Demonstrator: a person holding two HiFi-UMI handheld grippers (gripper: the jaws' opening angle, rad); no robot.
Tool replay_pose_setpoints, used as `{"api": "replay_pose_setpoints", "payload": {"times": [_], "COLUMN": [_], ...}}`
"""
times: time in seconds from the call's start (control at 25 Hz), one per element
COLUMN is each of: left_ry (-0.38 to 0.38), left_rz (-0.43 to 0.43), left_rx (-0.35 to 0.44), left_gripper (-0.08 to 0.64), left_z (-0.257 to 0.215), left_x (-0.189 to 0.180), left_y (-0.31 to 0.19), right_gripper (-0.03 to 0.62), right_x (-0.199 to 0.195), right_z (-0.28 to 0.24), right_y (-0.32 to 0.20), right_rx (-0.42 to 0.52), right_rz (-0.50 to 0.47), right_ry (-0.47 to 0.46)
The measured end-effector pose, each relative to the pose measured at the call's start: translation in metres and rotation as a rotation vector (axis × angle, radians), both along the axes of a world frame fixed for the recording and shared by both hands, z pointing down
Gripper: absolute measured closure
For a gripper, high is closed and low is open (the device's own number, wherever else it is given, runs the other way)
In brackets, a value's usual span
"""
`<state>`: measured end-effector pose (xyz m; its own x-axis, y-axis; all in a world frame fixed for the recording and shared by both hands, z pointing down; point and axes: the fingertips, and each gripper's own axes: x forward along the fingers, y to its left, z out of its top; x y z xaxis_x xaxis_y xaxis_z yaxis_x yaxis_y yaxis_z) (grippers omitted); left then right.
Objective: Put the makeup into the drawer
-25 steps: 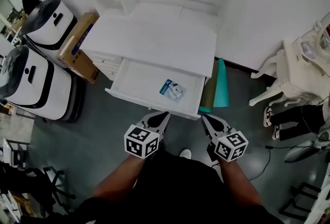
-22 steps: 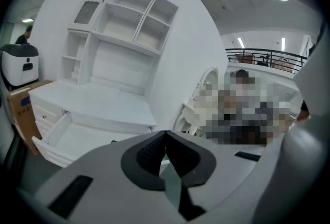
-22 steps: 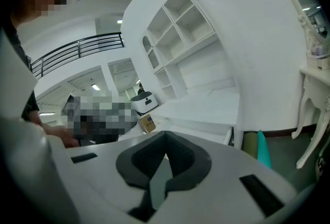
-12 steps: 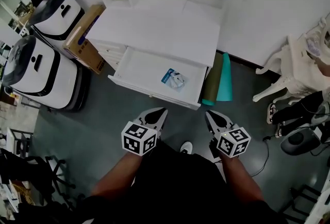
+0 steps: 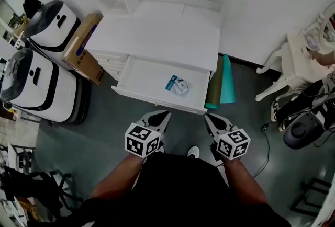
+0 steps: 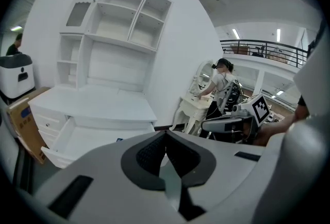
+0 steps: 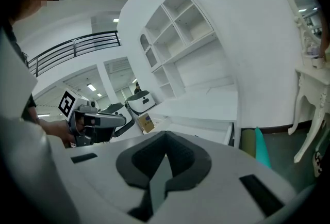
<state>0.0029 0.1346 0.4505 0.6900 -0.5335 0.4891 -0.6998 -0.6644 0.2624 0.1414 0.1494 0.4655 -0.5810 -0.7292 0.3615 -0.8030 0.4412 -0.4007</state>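
A small blue-and-white makeup packet [image 5: 177,86] lies inside the pulled-out white drawer [image 5: 141,77] of the white desk [image 5: 157,37]. Both grippers hang side by side short of the drawer's front edge, over the grey floor. My left gripper [image 5: 163,115] is shut with nothing in it, its jaws meeting at a point [image 6: 165,134]. My right gripper [image 5: 209,117] is shut and empty too [image 7: 165,136]. In the left gripper view the drawer [image 6: 77,138] shows past the jaws; most of the packet is hidden there.
Two white round-topped machines [image 5: 36,82] and a cardboard box [image 5: 81,45] stand left of the desk. Rolled green mats [image 5: 222,82] lean at its right side. A white ornate table and chair [image 5: 301,61] and a black round device [image 5: 301,129] stand at the right.
Both grippers have drifted slightly, staying shut and short of the drawer. The view has shifted a little; the packet lies unmoved in the drawer.
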Motion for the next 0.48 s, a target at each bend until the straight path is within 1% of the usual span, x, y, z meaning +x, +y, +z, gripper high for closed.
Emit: {"api": "replay_pose_setpoints", "payload": {"times": [0.28,0.48], "left_ry": [-0.012,-0.01], "left_rz": [0.053,0.07], "left_rx": [-0.004,-0.008], "left_gripper": [0.549,0.549], "left_z": [0.005,0.008], "left_x": [-0.02,-0.027], "left_y": [-0.002,-0.003], "right_gripper": [0.566,0.566], "right_x": [-0.016,-0.021], "right_z": [-0.004,0.003], "right_y": [0.001,0.012], "right_rx": [0.01,-0.014], "right_rz": [0.069,0.098], "right_ry": [0.002,0.013]}}
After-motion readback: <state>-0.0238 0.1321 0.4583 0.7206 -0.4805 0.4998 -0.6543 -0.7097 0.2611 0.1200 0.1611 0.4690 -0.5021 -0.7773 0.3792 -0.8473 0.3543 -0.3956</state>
